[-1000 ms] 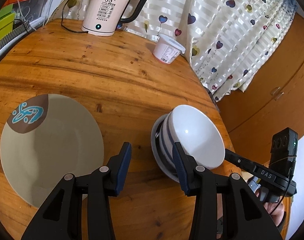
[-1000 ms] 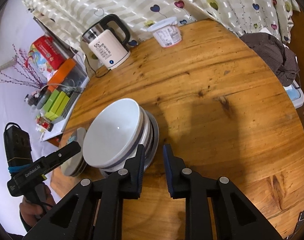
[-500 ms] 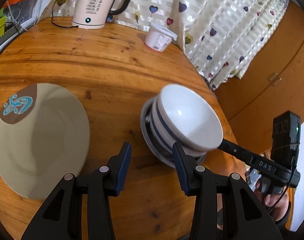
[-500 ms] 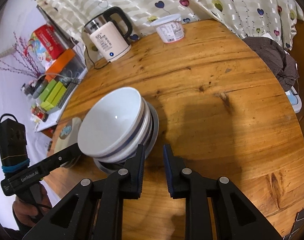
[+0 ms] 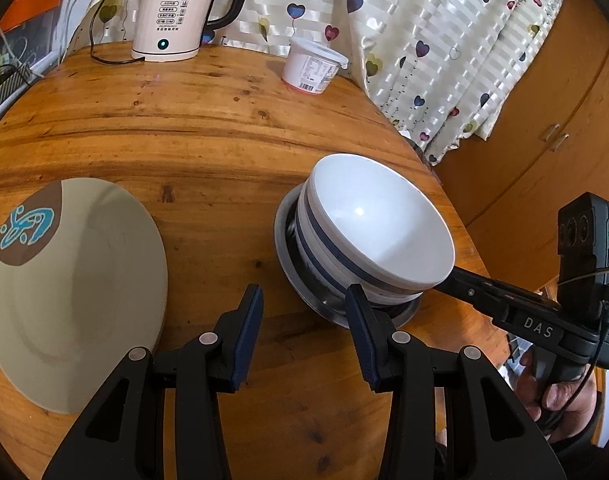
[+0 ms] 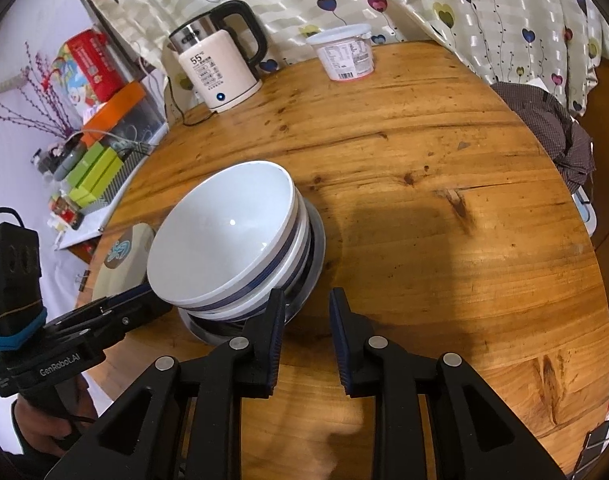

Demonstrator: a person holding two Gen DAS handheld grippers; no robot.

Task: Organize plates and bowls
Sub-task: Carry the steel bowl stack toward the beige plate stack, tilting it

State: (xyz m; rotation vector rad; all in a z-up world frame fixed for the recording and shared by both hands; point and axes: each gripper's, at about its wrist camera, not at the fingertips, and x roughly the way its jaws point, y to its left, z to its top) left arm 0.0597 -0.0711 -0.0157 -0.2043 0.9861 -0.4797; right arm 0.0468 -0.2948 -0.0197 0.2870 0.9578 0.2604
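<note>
The white bowls are already nested inside a metal basin at the bench's right edge – tilted, mouth turned up and toward the right gripper. Its jaws have just been opening a little; a narrow empty gap is seen. The beige plate (flat, round, no long axis) is left apart. The left gripper is held half-open, empty.

At the far edge of your round wooden counter stands a pink-white electric kettle, its cord trailing left. A lidded white yogurt tub sits to its right, against the heart-print curtain.
</note>
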